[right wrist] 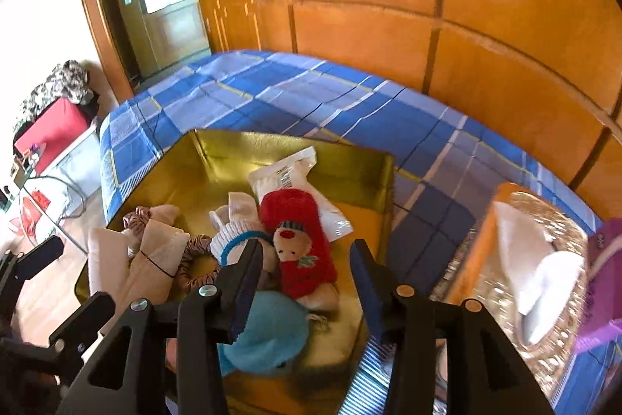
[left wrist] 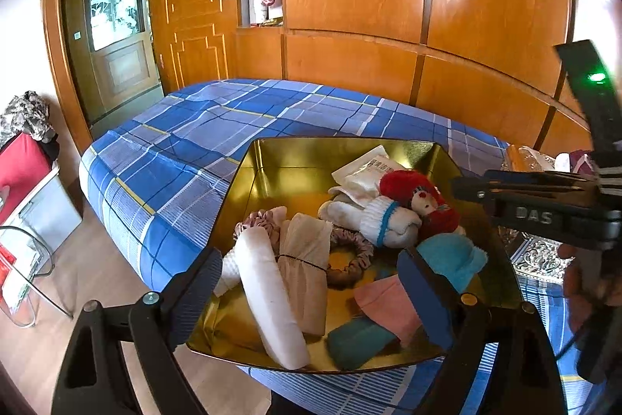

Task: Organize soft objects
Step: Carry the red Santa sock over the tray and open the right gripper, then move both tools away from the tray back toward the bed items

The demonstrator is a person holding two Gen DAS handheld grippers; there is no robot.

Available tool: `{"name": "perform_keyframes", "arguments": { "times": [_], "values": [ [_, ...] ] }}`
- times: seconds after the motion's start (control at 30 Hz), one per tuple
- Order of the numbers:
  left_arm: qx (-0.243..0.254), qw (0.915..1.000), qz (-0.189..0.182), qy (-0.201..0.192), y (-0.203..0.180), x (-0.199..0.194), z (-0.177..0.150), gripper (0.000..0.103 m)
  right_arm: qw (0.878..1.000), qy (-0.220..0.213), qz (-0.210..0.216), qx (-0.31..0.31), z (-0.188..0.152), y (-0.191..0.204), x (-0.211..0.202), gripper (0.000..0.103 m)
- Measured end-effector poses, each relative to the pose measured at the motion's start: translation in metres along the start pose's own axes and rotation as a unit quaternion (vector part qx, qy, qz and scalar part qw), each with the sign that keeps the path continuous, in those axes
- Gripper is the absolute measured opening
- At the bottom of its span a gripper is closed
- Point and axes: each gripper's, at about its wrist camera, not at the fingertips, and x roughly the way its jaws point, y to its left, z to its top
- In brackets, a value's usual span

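A gold tin tray [left wrist: 295, 158] sits on the blue plaid bed and holds soft things: a white roll [left wrist: 268, 294], a beige bundle [left wrist: 305, 271], a scrunchie [left wrist: 352, 255], a white sock with a blue band [left wrist: 385, 220], a red doll sock [left wrist: 420, 189], a teal sock [left wrist: 453, 255], a pink cloth [left wrist: 388, 302] and a white packet [left wrist: 365, 170]. My left gripper [left wrist: 311, 298] is open above the tray's near side. My right gripper [right wrist: 307, 282] is open over the red doll sock [right wrist: 301, 240] and the teal sock [right wrist: 272, 333], holding nothing. The tray's wall [right wrist: 221, 150] shows there too.
A glittery tissue box [right wrist: 544, 259] stands on the bed right of the tray, with a purple item [right wrist: 606, 271] beside it. Wooden wardrobe panels [left wrist: 427, 6] rise behind the bed [left wrist: 186, 142]. A glass side table [left wrist: 23, 259] and a red box [left wrist: 19, 166] stand on the left.
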Motion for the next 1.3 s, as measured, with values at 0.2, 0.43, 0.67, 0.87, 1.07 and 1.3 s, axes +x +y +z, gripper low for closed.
{"name": "perform_keyframes", "arguments": {
  "times": [0.2,0.43,0.67,0.87,1.07,1.3],
  "values": [
    [0.009,0.9999,-0.007,-0.007,-0.006,-0.006,0.001,0.092,0.999,-0.031,-0.008,0.013,-0.013,-0.013,-0.034,0.047],
    [0.021,0.9996,-0.015,-0.013,-0.016,-0.012,0.000,0.092,0.997,-0.072,-0.024,0.028,-0.032,-0.037,-0.077,0.047],
    [0.043,0.9987,-0.025,-0.015,-0.029,-0.018,-0.004,0.092,0.989,-0.111,-0.062,0.072,-0.054,-0.087,-0.121,0.047],
    [0.064,0.9970,-0.041,-0.013,-0.043,-0.023,-0.007,0.092,0.975,-0.134,-0.123,0.126,-0.077,-0.146,-0.158,0.047],
    [0.099,0.9928,-0.065,-0.014,-0.067,-0.031,-0.010,0.092,0.953,-0.133,-0.186,0.201,-0.111,-0.211,-0.188,0.047],
    [0.150,0.9831,-0.103,-0.019,-0.105,-0.043,-0.011,0.092,0.918,-0.133,-0.238,0.289,-0.158,-0.271,-0.223,0.047]
  ]
}}
